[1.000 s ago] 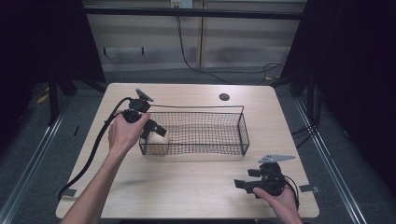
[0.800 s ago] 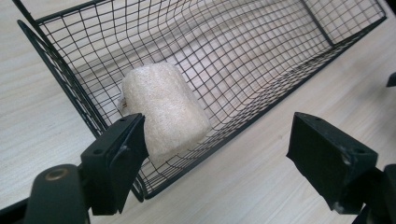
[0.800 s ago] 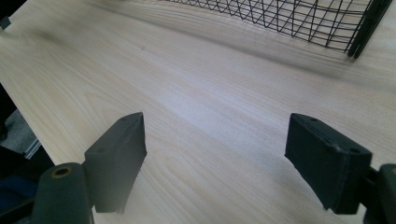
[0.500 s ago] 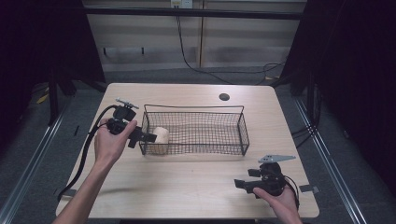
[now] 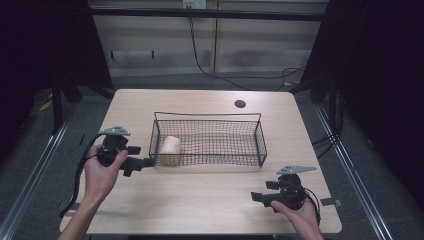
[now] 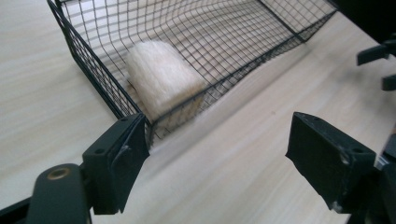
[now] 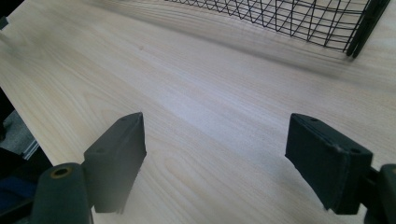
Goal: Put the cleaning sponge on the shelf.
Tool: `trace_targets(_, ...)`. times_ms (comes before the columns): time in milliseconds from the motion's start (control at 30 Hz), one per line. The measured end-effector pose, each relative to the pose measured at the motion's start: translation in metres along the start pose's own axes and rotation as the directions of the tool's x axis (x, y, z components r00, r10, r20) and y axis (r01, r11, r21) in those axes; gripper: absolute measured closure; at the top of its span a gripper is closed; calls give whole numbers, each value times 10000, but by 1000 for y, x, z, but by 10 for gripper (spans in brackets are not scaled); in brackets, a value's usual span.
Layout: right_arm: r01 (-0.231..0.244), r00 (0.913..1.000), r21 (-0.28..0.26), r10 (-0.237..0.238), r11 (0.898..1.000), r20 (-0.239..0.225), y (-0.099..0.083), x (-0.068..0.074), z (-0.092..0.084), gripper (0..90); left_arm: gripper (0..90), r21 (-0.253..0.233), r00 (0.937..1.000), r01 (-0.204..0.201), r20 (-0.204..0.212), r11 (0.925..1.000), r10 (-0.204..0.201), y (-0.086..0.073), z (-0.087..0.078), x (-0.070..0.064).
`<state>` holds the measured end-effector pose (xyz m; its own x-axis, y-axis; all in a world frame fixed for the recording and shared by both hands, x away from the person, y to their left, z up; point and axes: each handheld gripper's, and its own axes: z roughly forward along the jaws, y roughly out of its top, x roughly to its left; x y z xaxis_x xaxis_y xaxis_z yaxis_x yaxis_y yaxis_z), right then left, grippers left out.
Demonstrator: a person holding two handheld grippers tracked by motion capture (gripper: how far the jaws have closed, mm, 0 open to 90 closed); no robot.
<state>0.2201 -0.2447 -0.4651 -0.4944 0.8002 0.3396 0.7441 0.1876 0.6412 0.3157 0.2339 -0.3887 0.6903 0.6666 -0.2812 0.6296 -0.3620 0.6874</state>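
Pale wooden tabletop (image 5: 200,200), rounded at the corners, with a small dark round hole (image 5: 240,104) near the far edge. Black wire basket (image 5: 260,145) set lengthways across the middle, somewhat nearer the far edge than the near one. Cream, fuzzy roll (image 5: 170,147), probably a rolled cloth though hard to tell, lying inside the basket against its left end wall; seen through the mesh at that near-left corner in the left gripper view (image 6: 161,79).

Left gripper (image 5: 149,162) held just outside the basket's left end, above the tabletop toward the left edge, jaws spread wide with nothing between them and pointed at the basket corner. Roll just beyond those jaws, separated from them by the wire wall, near but not touching. Right gripper (image 5: 256,197) low near the near-right corner of the tabletop, well apart from the roll, jaws likewise spread and empty, pointed leftward over bare wood; basket corner (image 7: 359,32) visible beyond in its own view.

Judged as a release step with the roll set in the basket. Best done by lifting the left jaws clear of the wire rim before swinging away, avoiding a snag on the mesh or a nudge to the basket, and parking the tool over open wood.
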Motion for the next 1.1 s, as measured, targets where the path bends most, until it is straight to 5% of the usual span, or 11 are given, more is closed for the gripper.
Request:
trace_targets(467,15,10000,-112,-14,9999,78,0,0,0,201,198,-131,9929,792,-879,9968,-800,-53,-22,-2)
trace_targets(733,0,9999,-267,4,9996,133,-1,1,0,207,195,-342,9889,1328,-623,9906,-1347,-86,-23,-1)
trace_targets(833,-60,9999,-319,65,9995,152,-1,1,0,207,195,-162,9901,985,-985,9950,-996,-95,-19,-5)
trace_targets(967,49,9996,-460,-37,9989,279,-1,2,0,209,194,-478,9920,929,-817,9945,-965,-105,-14,-6)
trace_targets(1033,276,9988,-421,-258,9987,409,-1,0,1,214,188,-541,9892,1465,63,9877,-1464,-111,-11,-2)
trace_targets(1100,260,9971,-407,-230,9988,730,-1,-4,2,217,188,-326,9909,1336,-96,9905,-1340,-111,-9,-3)
